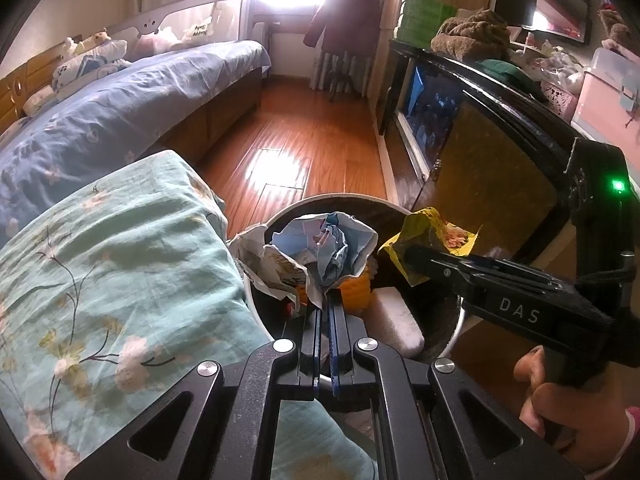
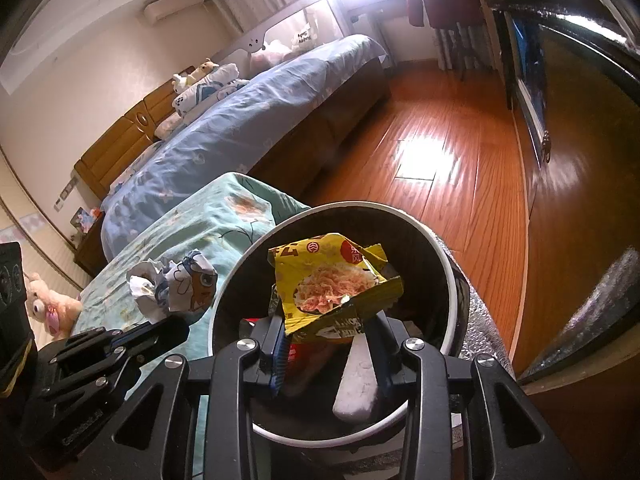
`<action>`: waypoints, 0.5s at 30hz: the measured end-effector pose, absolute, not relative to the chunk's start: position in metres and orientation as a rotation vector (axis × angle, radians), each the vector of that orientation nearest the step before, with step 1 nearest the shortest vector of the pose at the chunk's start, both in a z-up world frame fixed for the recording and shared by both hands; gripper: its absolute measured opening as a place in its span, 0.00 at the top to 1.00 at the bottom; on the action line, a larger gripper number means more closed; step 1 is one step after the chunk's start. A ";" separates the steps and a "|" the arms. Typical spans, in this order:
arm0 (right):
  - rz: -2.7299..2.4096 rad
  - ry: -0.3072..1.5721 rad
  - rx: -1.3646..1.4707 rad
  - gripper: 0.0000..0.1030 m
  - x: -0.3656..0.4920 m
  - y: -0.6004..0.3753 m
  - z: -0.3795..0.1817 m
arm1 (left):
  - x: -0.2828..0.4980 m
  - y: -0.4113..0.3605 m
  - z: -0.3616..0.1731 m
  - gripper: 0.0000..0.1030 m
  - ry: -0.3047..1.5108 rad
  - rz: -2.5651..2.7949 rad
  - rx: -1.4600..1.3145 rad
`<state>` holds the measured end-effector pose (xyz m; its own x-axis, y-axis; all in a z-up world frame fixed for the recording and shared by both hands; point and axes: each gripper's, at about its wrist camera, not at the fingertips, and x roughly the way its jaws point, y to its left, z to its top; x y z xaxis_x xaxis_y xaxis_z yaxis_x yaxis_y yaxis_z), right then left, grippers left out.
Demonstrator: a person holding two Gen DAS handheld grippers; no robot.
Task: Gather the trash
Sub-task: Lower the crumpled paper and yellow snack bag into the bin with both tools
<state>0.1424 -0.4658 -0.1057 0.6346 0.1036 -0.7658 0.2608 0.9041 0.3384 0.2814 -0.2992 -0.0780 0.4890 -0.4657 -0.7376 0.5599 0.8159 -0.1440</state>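
A round dark trash bin [image 1: 340, 199] [image 2: 449, 280] with a white rim stands on the floor beside the bed. My left gripper [image 1: 328, 294] [image 2: 160, 326] is shut on a crumpled blue-and-white wrapper [image 1: 324, 248] [image 2: 176, 284], held at the bin's left rim. My right gripper [image 2: 326, 332] [image 1: 414, 258] is shut on a torn yellow snack packet [image 2: 332, 280] [image 1: 432, 236], which hangs over the bin's mouth. Inside the bin lie a white foam block [image 1: 396, 320] [image 2: 356, 380] and some yellow and red rubbish.
A teal floral quilt [image 1: 120, 260] [image 2: 208, 224] lies right against the bin's left side. Behind it is a blue-covered bed [image 1: 120, 108]. A dark cabinet [image 1: 500, 168] runs along the right, with wooden floor [image 2: 440, 160] between. A person's hand [image 1: 576, 408] holds the right gripper.
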 end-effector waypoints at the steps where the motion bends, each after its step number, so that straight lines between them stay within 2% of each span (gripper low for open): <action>1: -0.095 0.888 0.447 0.65 0.143 -0.466 -0.107 | 0.282 -0.300 -0.078 0.98 0.857 -0.624 0.122; 15: -0.083 0.902 0.444 0.65 0.147 -0.467 -0.109 | 0.286 -0.307 -0.080 0.98 0.865 -0.629 0.130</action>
<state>0.1468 -0.4671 -0.1093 0.6234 0.1142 -0.7735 0.2536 0.9063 0.3382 0.2859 -0.3069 -0.0800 0.4811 -0.4633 -0.7443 0.5654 0.8127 -0.1405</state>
